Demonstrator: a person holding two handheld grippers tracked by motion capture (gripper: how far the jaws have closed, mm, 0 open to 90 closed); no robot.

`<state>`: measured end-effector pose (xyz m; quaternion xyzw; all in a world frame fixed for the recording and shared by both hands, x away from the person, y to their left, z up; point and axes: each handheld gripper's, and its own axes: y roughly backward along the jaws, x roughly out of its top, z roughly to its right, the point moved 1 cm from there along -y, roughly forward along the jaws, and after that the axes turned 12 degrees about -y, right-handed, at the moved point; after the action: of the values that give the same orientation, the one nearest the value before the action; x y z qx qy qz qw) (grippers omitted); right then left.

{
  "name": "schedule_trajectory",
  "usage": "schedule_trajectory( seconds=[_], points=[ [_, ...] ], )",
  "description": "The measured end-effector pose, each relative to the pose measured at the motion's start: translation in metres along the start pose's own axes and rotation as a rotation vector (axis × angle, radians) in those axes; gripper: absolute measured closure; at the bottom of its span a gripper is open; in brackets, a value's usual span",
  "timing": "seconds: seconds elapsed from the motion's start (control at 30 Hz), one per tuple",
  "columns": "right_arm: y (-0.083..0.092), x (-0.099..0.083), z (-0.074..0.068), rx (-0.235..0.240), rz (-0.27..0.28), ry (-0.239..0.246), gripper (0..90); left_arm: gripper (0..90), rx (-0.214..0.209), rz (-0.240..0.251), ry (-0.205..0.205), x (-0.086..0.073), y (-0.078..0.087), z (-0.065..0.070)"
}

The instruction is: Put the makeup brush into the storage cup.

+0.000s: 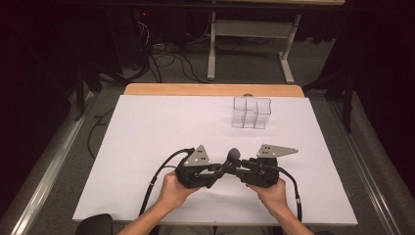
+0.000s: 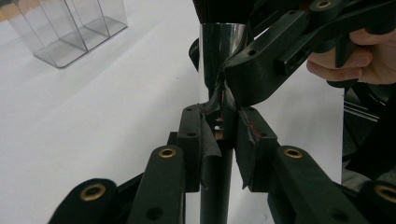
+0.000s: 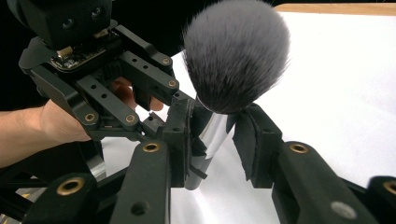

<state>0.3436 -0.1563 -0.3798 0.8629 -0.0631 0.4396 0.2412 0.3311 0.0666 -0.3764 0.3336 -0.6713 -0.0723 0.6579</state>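
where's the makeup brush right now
The makeup brush is near the front middle of the white table in the high view, upright between the left gripper and right gripper, nearer than the clear organizer.

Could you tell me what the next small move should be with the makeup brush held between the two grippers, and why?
Probably let the left gripper release. Its jaws clamp the makeup brush on the dark handle, while the right gripper has its jaws at the shiny ferrule just under the bristles, so the brush looks ready to change hands. The clear organizer stands farther up the white table, a likely destination.
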Motion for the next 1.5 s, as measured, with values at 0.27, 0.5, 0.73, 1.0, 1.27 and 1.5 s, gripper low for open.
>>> schedule_trajectory(
  seconds=[0.27,0.5,0.73,1.0,1.27,1.5],
  points=[
    [0.001,0.001,0.0,0.035,0.004,-0.023,71.4,72.9,-0.001,0.007,-0.009,0.001,0.001,0.001],
    [0.001,0.002,0.0,0.04,0.0,-0.03,71.9,72.6,-0.013,0.018,0.004,0.0,0.002,0.0],
    [0.004,0.004,-0.002,0.04,-0.003,-0.014,72.1,62.9,0.001,0.029,-0.014,0.002,0.004,0.001],
    [0.01,0.007,-0.003,0.015,0.008,0.007,72.1,44.5,0.027,0.051,-0.036,0.002,0.014,0.0],
    [0.014,0.01,-0.004,-0.036,0.013,0.048,72.1,35.3,0.012,0.038,-0.051,0.001,0.022,0.0],
    [0.019,0.012,-0.002,-0.058,0.016,0.061,72.1,34.0,0.043,0.079,0.0,-0.006,0.043,-0.009]
  ],
)
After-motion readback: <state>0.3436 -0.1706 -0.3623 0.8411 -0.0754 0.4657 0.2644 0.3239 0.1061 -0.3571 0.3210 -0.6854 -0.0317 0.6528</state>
